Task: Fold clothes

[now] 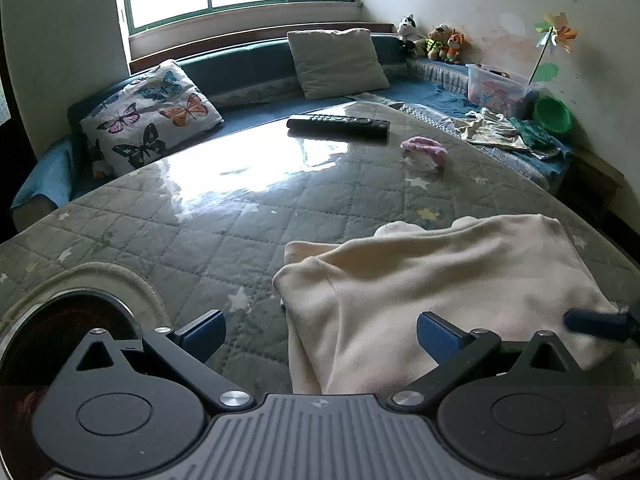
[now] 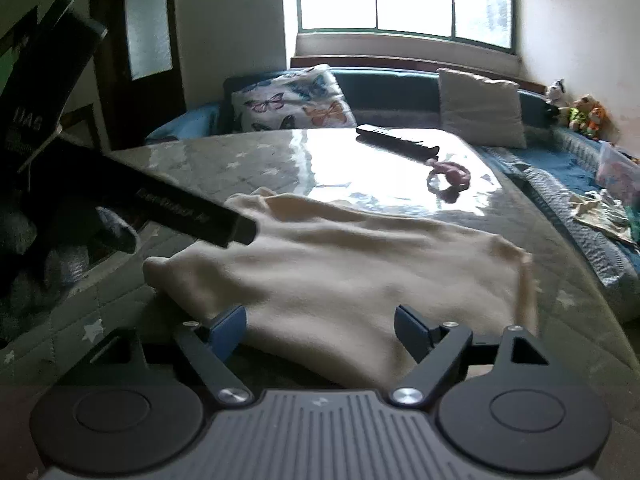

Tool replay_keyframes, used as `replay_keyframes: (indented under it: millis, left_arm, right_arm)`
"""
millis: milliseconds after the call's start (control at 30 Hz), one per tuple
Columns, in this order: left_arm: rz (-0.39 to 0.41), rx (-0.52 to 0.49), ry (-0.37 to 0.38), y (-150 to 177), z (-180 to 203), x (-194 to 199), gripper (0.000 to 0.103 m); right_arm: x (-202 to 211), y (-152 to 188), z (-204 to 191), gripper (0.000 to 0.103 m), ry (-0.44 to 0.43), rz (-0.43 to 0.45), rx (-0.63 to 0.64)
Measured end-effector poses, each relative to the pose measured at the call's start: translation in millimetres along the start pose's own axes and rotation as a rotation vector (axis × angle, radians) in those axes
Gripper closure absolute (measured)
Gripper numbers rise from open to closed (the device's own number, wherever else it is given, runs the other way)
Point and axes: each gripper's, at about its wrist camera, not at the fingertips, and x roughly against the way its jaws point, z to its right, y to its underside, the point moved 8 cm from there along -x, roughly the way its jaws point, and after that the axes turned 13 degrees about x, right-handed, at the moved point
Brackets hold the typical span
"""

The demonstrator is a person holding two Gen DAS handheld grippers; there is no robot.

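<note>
A cream garment (image 1: 440, 280) lies folded on the quilted, glossy-covered table (image 1: 200, 216), at the near right in the left wrist view. My left gripper (image 1: 320, 334) is open over its left edge; the right pad hangs over the cloth and the left pad over bare table. In the right wrist view the same garment (image 2: 340, 256) spreads across the middle. My right gripper (image 2: 320, 330) stands open at its near edge, with cloth below the gap and neither pad pressing on it. The left gripper's black body (image 2: 192, 216) reaches in from the left over the garment's far corner.
A black remote (image 1: 338, 125) and a pink hair tie (image 1: 424, 148) lie at the table's far side. A dark round hollow (image 1: 68, 332) sits at the near left. Behind is a blue sofa with a butterfly pillow (image 1: 148, 116), a plain pillow (image 1: 336, 62), toys and a plastic box (image 1: 496, 86).
</note>
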Motion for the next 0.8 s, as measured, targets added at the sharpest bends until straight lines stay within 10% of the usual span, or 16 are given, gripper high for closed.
replay_keyframes:
  millis: [800]
  left_arm:
    - [0.019,-0.010,0.015,33.6,0.8,33.3,0.000]
  right_arm:
    - [34.5,27.6,19.0,0.000,0.131,-0.030,-0.076]
